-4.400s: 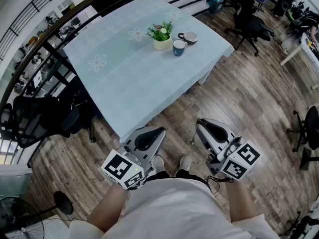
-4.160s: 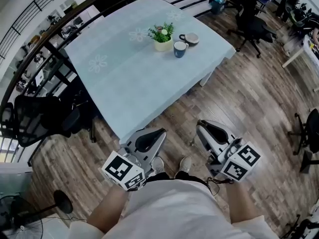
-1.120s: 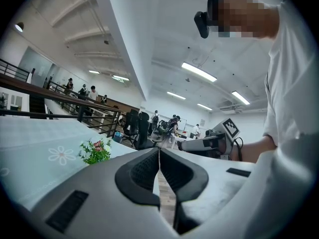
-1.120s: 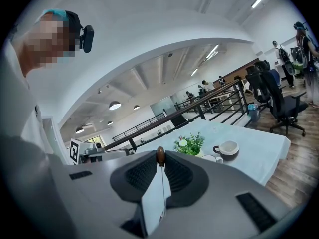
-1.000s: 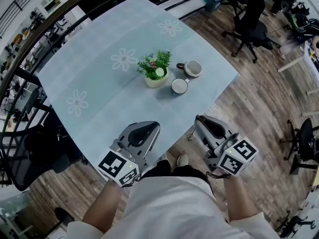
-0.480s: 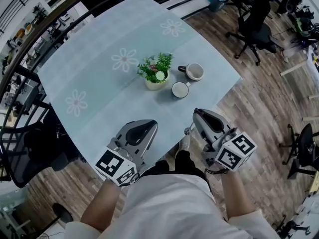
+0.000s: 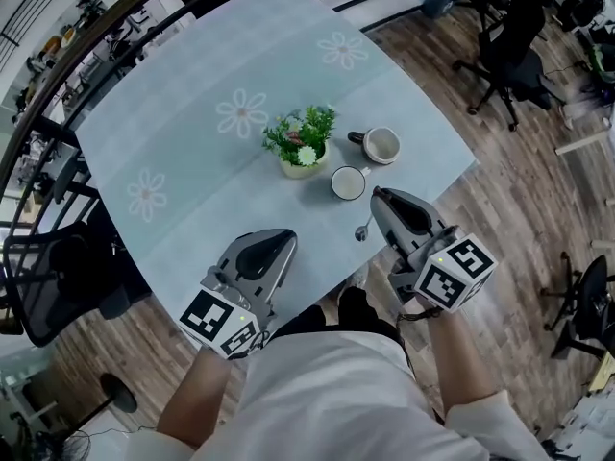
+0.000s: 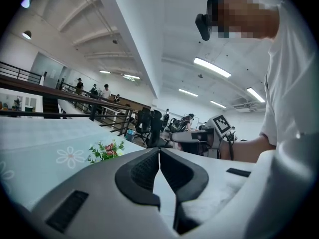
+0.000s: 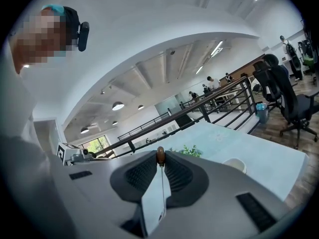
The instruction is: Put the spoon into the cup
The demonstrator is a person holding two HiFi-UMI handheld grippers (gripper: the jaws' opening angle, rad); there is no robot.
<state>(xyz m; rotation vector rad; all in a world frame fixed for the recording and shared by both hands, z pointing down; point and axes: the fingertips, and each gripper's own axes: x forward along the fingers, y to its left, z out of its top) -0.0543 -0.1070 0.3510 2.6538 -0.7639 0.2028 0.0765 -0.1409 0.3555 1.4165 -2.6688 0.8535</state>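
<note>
Two cups, one spoon, one plant, and the right tongs have the spoon!
Right gripper (image 7: 377, 196) is clamped on the lone spoon (image 7: 362, 230), which dangles just short of the nearer cup (image 7: 348, 182). The second cup (image 7: 381, 144) sits behind, beside the single potted plant (image 7: 304, 142) on the table (image 7: 192, 161). Left gripper (image 7: 279, 242) is closed, empty.

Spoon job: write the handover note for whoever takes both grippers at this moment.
Left gripper: shut, empty, over the near edge of the table.
Right gripper: shut on the spoon, which hangs down from its tips, just short of the nearer cup.
A second cup sits behind it, and both are right of the potted plant. No spoon in either.
Done: spoon in hand.
Left: bring it over a cup, lower it in, open the jaws.
</note>
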